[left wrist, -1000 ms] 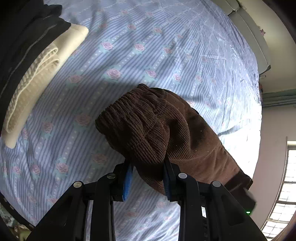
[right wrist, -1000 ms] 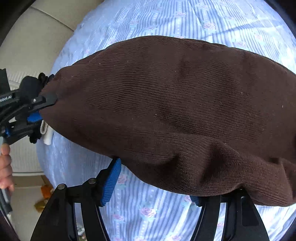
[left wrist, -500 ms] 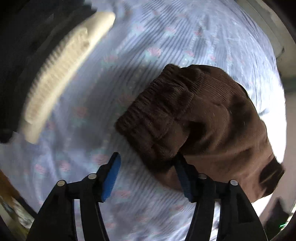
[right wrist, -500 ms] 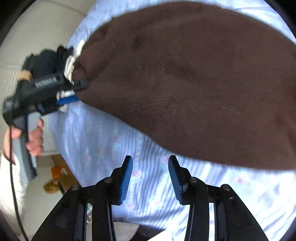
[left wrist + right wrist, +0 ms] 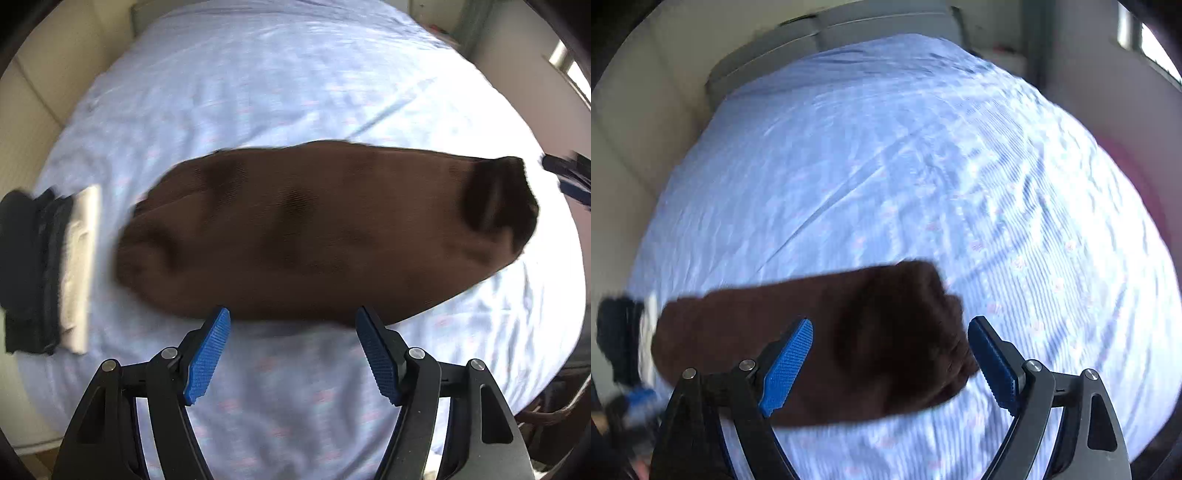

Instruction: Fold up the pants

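The brown corduroy pants (image 5: 317, 232) lie folded in a long flat bundle on the blue flowered bed sheet (image 5: 295, 81). My left gripper (image 5: 293, 350) is open and empty, just in front of the bundle's near edge. In the right wrist view the pants (image 5: 820, 339) lie across the lower left, with their right end between the fingers of my right gripper (image 5: 890, 363), which is open and holds nothing. The right gripper shows blurred at the right edge of the left wrist view (image 5: 569, 177).
A stack of folded clothes, black and cream (image 5: 55, 273), lies at the left edge of the bed; it also shows in the right wrist view (image 5: 624, 332). A beige padded headboard (image 5: 879, 22) borders the far side. The bed sheet (image 5: 923, 166) stretches beyond the pants.
Both grippers have let go of the pants and pulled back. The pants now lie flat on the sheet. The left gripper opened wide; the right one opened again after narrowing.
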{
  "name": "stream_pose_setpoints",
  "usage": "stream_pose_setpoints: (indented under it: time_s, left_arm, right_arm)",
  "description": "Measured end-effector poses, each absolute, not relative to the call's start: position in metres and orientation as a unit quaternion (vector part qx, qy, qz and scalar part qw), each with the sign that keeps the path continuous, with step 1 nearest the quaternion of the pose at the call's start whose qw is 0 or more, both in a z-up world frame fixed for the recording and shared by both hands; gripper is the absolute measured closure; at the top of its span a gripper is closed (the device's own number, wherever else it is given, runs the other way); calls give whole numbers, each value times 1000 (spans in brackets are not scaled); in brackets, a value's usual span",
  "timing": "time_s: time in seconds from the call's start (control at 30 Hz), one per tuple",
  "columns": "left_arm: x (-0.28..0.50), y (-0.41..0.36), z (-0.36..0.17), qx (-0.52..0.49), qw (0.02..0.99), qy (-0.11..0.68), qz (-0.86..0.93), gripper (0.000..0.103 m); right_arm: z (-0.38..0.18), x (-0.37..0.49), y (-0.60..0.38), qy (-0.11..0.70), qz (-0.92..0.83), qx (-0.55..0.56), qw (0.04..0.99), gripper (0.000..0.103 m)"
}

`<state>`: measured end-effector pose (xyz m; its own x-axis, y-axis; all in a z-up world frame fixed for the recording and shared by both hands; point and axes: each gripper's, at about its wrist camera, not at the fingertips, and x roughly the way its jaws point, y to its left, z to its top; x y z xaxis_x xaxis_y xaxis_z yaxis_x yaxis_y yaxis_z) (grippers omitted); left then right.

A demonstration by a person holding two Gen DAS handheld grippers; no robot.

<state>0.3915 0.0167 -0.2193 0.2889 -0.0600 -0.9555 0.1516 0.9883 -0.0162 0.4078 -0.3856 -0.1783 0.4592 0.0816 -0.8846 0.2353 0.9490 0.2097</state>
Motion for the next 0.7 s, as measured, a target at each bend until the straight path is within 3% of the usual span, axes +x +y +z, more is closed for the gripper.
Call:
stream_pose_setpoints:
  time_s: [0.23,0.6,0.7]
  left_arm:
    - [413,-30,-211,49,808,583,-75,33]
    - [423,-61,-226,77,790,604,-70,33]
    - [428,-63,-232,70,784,614,-63,33]
  right_arm:
    - [-255,434,-416,551,-67,276,785,21]
    - [-332,385,-449,589,-75,389,705,28]
    - [-344,393,-451,581,-70,422,692,35]
